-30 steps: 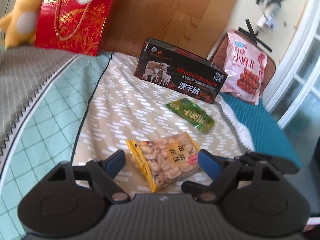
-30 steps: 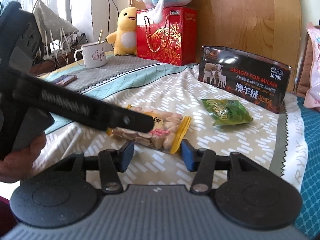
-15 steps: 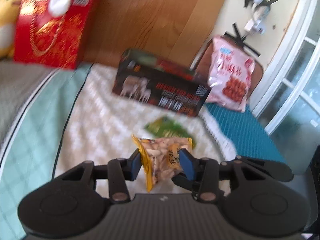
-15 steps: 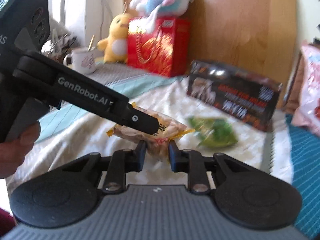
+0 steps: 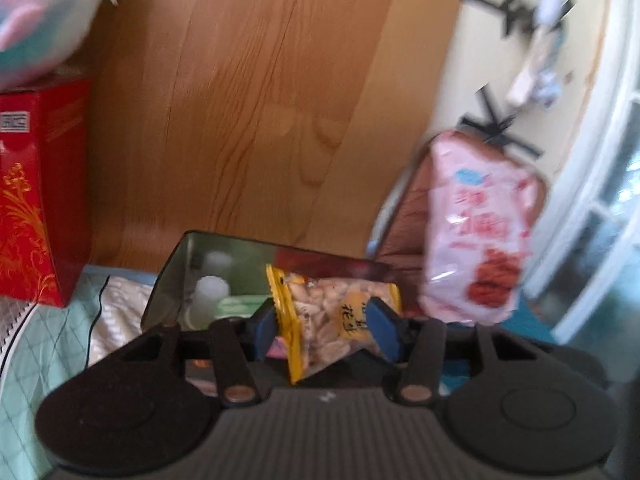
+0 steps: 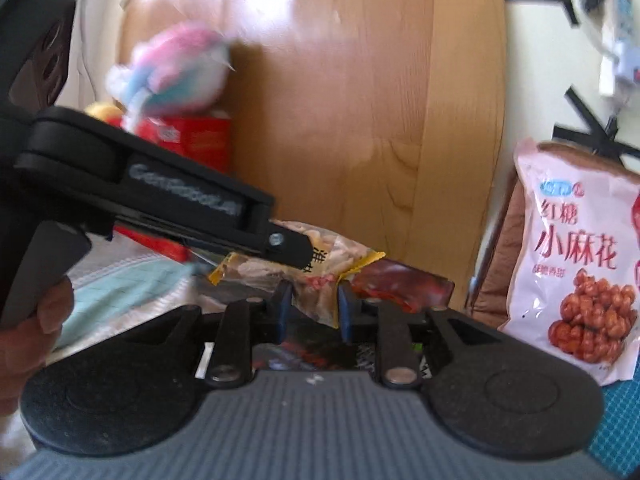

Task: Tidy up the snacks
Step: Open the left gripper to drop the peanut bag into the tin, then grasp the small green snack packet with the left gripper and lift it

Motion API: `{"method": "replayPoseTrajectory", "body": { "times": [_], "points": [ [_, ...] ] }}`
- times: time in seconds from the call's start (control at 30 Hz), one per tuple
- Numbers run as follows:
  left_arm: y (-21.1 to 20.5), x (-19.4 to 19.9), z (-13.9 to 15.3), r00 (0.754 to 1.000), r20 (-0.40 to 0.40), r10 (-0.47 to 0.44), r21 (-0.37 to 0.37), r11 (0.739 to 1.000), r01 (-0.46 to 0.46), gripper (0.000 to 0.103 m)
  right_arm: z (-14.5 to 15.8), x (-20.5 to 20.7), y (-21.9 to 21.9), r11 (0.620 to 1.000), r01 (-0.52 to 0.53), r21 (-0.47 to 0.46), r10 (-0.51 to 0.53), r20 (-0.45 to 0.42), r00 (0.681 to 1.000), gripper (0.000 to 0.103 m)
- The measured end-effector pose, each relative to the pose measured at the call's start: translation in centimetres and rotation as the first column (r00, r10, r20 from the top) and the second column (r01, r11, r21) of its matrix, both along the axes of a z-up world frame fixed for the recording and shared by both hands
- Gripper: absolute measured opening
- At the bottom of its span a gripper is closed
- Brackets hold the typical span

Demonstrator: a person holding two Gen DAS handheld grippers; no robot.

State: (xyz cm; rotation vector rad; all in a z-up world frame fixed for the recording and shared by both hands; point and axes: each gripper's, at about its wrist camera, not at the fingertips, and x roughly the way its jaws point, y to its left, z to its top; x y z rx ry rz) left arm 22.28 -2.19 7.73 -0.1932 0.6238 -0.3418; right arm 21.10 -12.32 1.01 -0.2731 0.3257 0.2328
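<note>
Both grippers are shut on one yellow-edged peanut packet (image 5: 332, 320), held in the air above the open dark box (image 5: 188, 276). My left gripper (image 5: 326, 330) pinches it across its middle. My right gripper (image 6: 314, 308) pinches its lower corner, and the packet (image 6: 336, 256) shows there with the left gripper's body (image 6: 160, 200) crossing in front of it. The box's inside holds pale round items and something light green. In the right wrist view the box (image 6: 400, 284) lies just behind the packet.
A pink snack bag (image 5: 476, 232) leans on a brown cushion at the right, also in the right wrist view (image 6: 580, 264). A red gift box (image 5: 36, 200) with a plush toy (image 6: 176, 72) on it stands at the left. A wooden headboard (image 5: 256, 112) is behind.
Both grippers closed on the peanut packet, lifted it off the bed and carried it forward to above the open box. The green packet has dropped out of view.
</note>
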Motion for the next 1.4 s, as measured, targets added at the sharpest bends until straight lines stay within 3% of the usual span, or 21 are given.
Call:
{"method": "replayPoseTrajectory", "body": {
  "times": [0.07, 0.2, 0.27, 0.4, 0.47, 0.53, 0.57, 0.6, 0.63, 0.7, 0.8, 0.83, 0.9, 0.93, 1.0, 1.1, 1.2, 1.3, 1.4],
  "points": [
    [0.5, 0.1, -0.5, 0.999, -0.010, 0.037, 0.012, 0.999, -0.037, 0.049, -0.3, 0.7, -0.5, 1.000, 0.028, 0.012, -0.028, 0.003, 1.000, 0.042],
    [3.3, -4.0, 0.0, 0.998, 0.050, 0.033, -0.058, 0.998, -0.030, 0.049, -0.1, -3.4, -2.4, 0.997, -0.001, 0.082, -0.004, 0.060, 0.998, 0.043],
    [4.3, -6.1, -0.4, 0.999, 0.046, 0.027, -0.072, 0.997, -0.024, 0.051, -0.6, -5.3, -3.0, 0.993, -0.041, 0.113, 0.037, 0.038, 0.999, 0.044],
    [5.4, -7.7, -3.5, 0.993, -0.115, 0.015, -0.100, 0.995, -0.027, 0.052, -3.4, -6.6, -2.8, 0.987, -0.094, 0.133, 0.115, -0.157, 0.981, 0.061],
    [5.7, -8.2, -5.1, 0.982, -0.190, 0.014, -0.129, 0.991, -0.040, 0.052, -4.3, -6.8, -1.7, 0.990, -0.102, 0.095, 0.120, -0.208, 0.971, 0.072],
    [5.9, -8.8, -6.2, 0.973, -0.231, 0.019, -0.145, 0.988, -0.054, 0.053, -5.0, -6.3, -0.4, 0.992, -0.114, 0.045, 0.122, -0.253, 0.960, 0.073],
    [5.9, -9.1, -6.6, 0.971, -0.240, 0.022, -0.148, 0.987, -0.059, 0.052, -5.3, -5.9, 0.0, 0.992, -0.118, 0.048, 0.127, -0.274, 0.953, 0.070],
    [6.1, -9.6, -6.7, 0.969, -0.245, 0.021, -0.155, 0.986, -0.061, 0.052, -5.5, -5.9, 0.4, 0.992, -0.113, 0.050, 0.123, -0.271, 0.955, 0.056],
    [6.3, -10.0, -6.8, 0.969, -0.246, 0.018, -0.162, 0.985, -0.060, 0.052, -5.6, -6.3, 0.6, 0.992, -0.119, 0.039, 0.125, -0.263, 0.957, 0.054],
    [6.7, -10.9, -6.8, 0.969, -0.248, 0.013, -0.168, 0.984, -0.056, 0.053, -5.4, -7.4, 1.7, 0.984, -0.175, 0.021, 0.174, -0.250, 0.952, 0.020],
    [7.4, -13.0, -7.2, 0.967, -0.256, -0.009, -0.183, 0.982, -0.040, 0.052, -5.8, -9.6, 3.6, 0.957, -0.291, -0.011, 0.277, -0.276, 0.920, 0.008],
    [7.6, -13.8, -7.2, 0.968, -0.252, -0.015, -0.186, 0.982, -0.033, 0.052, -6.3, -10.6, 4.3, 0.940, -0.338, -0.039, 0.314, -0.284, 0.906, 0.007],
    [7.7, -15.2, -7.0, 0.969, -0.247, -0.029, -0.182, 0.983, -0.017, 0.052, -6.8, -12.7, 5.8, 0.921, -0.367, -0.132, 0.332, -0.229, 0.915, 0.008],
    [7.9, -15.8, -6.8, 0.969, -0.244, -0.035, -0.183, 0.983, -0.010, 0.052, -6.6, -13.1, 6.0, 0.916, -0.377, -0.134, 0.340, -0.237, 0.910, 0.009],
    [8.5, -16.7, -6.2, 0.974, -0.224, -0.026, -0.171, 0.985, -0.013, 0.054, -6.1, -13.3, 5.5, 0.925, -0.376, -0.061, 0.348, -0.265, 0.899, 0.009],
    [9.8, -16.4, -5.1, 0.981, -0.193, 0.034, -0.148, 0.987, -0.063, 0.065, -5.5, -13.2, 4.0, 0.950, -0.313, 0.005, 0.303, -0.264, 0.915, 0.015],
    [10.8, -14.3, -4.7, 0.979, -0.196, 0.052, -0.160, 0.984, -0.084, 0.076, -4.8, -12.2, 1.9, 0.968, -0.214, 0.131, 0.244, -0.282, 0.928, 0.026],
    [10.8, -11.6, -5.3, 0.972, -0.233, 0.030, -0.161, 0.985, -0.068, 0.078, -4.4, -10.3, -0.1, 0.953, -0.115, 0.279, 0.208, -0.329, 0.921, 0.028],
    [11.0, -9.4, -6.8, 0.959, -0.282, -0.013, -0.221, 0.974, -0.052, 0.077, -4.6, -8.8, -1.4, 0.918, -0.043, 0.395, 0.205, -0.380, 0.902, 0.028]
  ]
}}
